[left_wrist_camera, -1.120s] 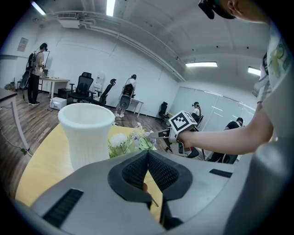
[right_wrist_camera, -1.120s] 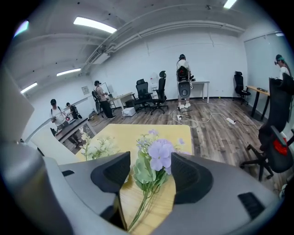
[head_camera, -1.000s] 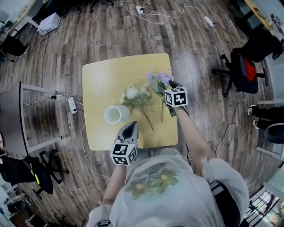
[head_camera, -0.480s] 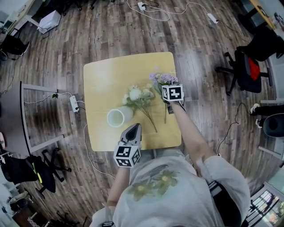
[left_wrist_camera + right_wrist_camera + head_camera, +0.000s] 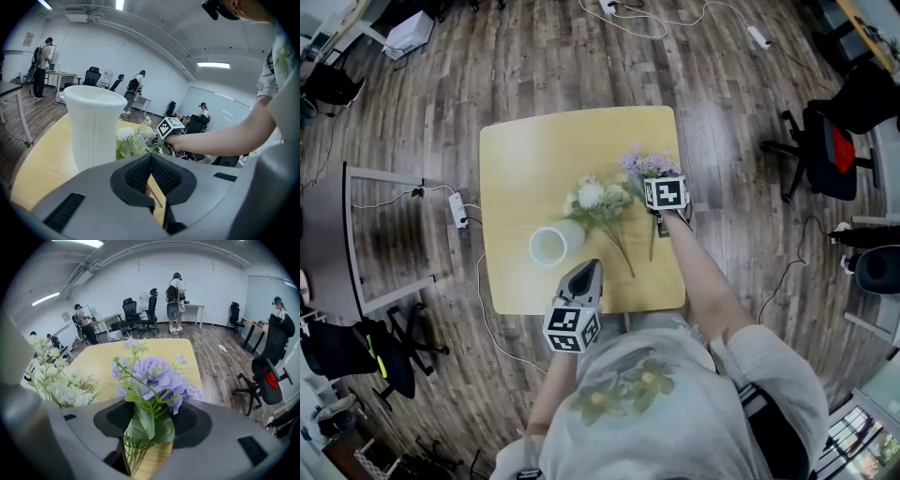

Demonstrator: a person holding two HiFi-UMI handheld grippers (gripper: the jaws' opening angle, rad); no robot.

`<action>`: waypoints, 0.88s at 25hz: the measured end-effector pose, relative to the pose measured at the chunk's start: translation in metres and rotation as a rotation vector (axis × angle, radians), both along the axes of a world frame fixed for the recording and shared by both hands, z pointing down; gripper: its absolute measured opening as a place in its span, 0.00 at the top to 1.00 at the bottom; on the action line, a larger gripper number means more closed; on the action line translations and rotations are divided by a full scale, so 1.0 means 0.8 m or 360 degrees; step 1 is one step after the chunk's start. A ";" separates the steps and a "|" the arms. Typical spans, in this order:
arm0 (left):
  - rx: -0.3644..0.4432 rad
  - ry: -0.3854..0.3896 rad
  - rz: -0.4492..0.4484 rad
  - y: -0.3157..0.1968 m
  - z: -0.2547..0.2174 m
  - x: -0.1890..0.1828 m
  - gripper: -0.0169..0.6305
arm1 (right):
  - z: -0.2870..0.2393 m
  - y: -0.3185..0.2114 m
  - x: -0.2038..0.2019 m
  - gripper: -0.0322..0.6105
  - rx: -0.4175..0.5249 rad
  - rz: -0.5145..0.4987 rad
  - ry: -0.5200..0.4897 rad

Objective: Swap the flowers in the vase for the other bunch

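Observation:
A white ribbed vase (image 5: pixel 548 246) (image 5: pixel 93 126) stands empty near the front left of the yellow table (image 5: pixel 534 150). The white-flowered bunch (image 5: pixel 598 199) (image 5: pixel 51 376) lies on the table just right of the vase. The purple bunch (image 5: pixel 649 167) (image 5: pixel 150 376) lies further right, its stem running toward me. My right gripper (image 5: pixel 664 208) (image 5: pixel 149 437) is down over that bunch, its jaws open on either side of the stems and leaves, with bare table showing in the gap. My left gripper (image 5: pixel 585 274) (image 5: pixel 151 161) hovers shut and empty at the table's front edge, pointing at the vase.
Black office chairs (image 5: pixel 825 141) stand on the wood floor to the right. A power strip (image 5: pixel 455 208) and cables lie left of the table, beside a metal desk frame (image 5: pixel 356 244). Several people stand at desks far off in the gripper views.
My right gripper has shifted left, from beside the purple bunch to over its stems. The left gripper has hardly moved. The head camera drifted slightly.

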State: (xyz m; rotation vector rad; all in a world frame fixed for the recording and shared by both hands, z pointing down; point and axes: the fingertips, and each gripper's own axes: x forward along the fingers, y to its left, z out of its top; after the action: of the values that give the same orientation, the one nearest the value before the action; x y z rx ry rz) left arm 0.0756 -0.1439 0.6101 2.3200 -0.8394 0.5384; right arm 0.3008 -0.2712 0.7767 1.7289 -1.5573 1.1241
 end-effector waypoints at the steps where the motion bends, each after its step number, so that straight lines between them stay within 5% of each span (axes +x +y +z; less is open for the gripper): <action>1: 0.0000 0.0000 -0.0002 0.000 0.001 -0.002 0.95 | 0.001 -0.001 -0.003 0.56 -0.0005 -0.0029 0.0017; 7: 0.0001 0.0002 0.0003 0.007 0.000 0.000 0.95 | -0.005 -0.007 -0.019 0.71 -0.0012 -0.0245 0.0078; 14: 0.0019 0.0003 0.0003 0.009 -0.005 0.002 0.95 | -0.014 -0.003 -0.019 0.84 0.0086 -0.0220 0.0046; 22: 0.0052 0.0017 0.0007 0.022 -0.016 -0.003 0.95 | -0.042 0.010 -0.020 0.86 0.0188 -0.0203 0.0028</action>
State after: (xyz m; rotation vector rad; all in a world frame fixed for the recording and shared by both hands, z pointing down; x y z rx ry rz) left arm 0.0730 -0.1263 0.5970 2.3531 -0.8442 0.5171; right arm 0.2846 -0.2628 0.7431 1.6829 -1.7280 0.9690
